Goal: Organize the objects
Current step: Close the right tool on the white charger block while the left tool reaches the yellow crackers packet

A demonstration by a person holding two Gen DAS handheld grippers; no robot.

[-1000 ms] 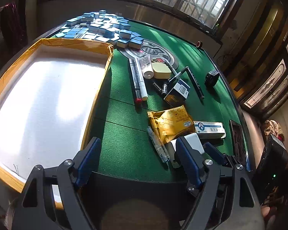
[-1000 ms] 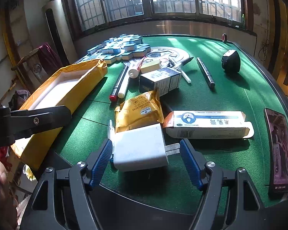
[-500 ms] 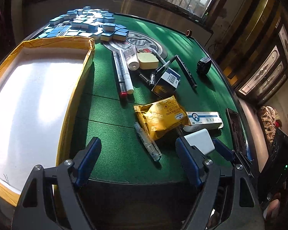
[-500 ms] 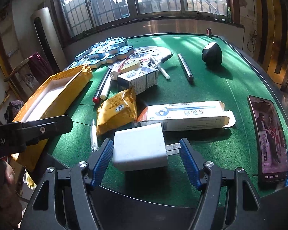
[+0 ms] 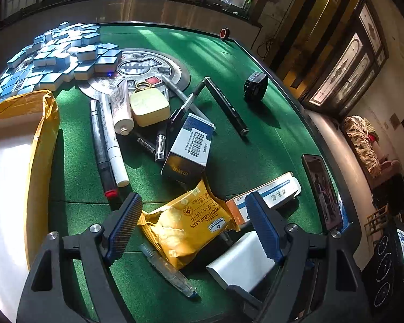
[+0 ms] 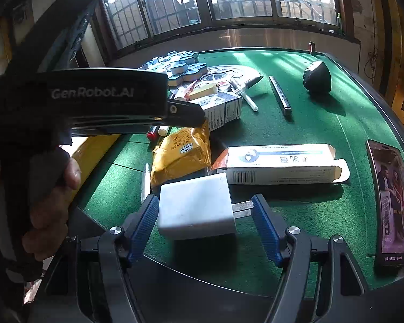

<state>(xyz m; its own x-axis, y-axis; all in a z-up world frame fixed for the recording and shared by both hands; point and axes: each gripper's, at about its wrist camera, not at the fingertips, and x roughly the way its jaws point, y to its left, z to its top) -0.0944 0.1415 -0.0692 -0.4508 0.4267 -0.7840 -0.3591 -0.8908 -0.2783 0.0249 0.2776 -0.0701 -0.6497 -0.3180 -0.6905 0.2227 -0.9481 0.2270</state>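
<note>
My left gripper (image 5: 192,226) is open, and its blue fingers stand on either side of a yellow cracker packet (image 5: 185,226) on the green table. Just right of the packet lies a white plug charger (image 5: 242,261). In the right wrist view my right gripper (image 6: 204,226) is open, and the same charger (image 6: 196,210) rests on the felt between its fingers, prongs pointing right. A long white carton (image 6: 280,164) lies behind the charger. A clear pen (image 5: 167,269) lies beside the packet. An open yellow cardboard box (image 5: 40,148) stands at the left.
Mahjong tiles (image 5: 54,56) are heaped at the far left. Markers (image 5: 105,145), a tube (image 5: 121,107), a pale yellow case (image 5: 149,106), a blue-white box (image 5: 188,145) and a black pen (image 5: 227,106) crowd the middle. A phone (image 6: 390,199) lies near the right edge. A hand (image 6: 51,202) holds the left gripper.
My left gripper has swung right from the cardboard box to straddle the cracker packet. It now fills the left of the right wrist view. The right gripper has edged closer around the charger.
</note>
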